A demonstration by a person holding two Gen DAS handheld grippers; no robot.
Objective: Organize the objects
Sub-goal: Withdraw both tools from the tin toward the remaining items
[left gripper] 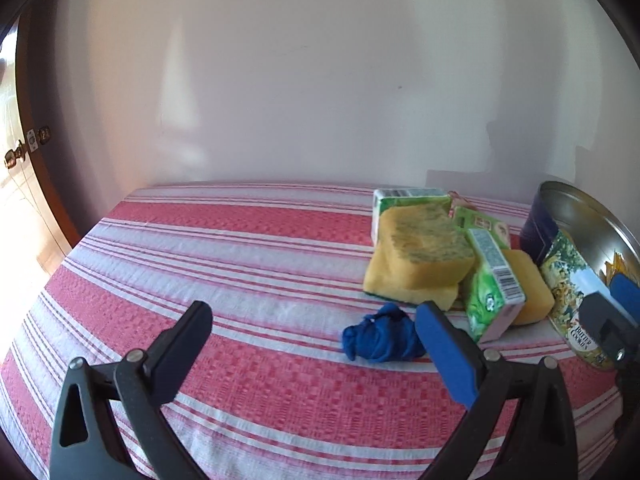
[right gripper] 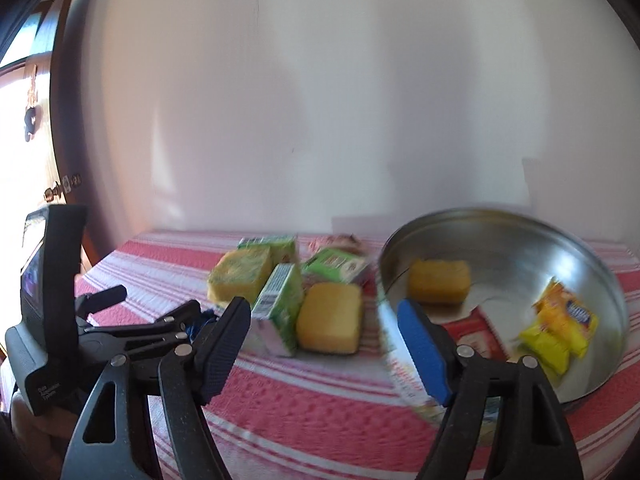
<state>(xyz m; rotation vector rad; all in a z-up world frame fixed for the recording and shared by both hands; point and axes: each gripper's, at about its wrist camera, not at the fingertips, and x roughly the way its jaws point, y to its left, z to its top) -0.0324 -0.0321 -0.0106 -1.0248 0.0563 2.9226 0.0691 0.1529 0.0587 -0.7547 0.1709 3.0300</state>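
Cookie tin (right gripper: pixel 592 268) tilted, open mouth facing the right claw (right gripper: pixel 324 344).

You've got a round metal butter-cookie tin (right gripper: pixel 500 240) tilted open, holding a yellow sponge (right gripper: pixel 439 281), yellow snack packets (right gripper: pixel 560 330), a red packet (right gripper: pixel 476 330); beside it green cartons (left gripper: pixel 494 288), yellow sponges (left gripper: pixel 420 256), crumpled blue cloth (left gripper: pixel 380 334)

daylight from left | fisheye-bent edges | right view motion-blurred
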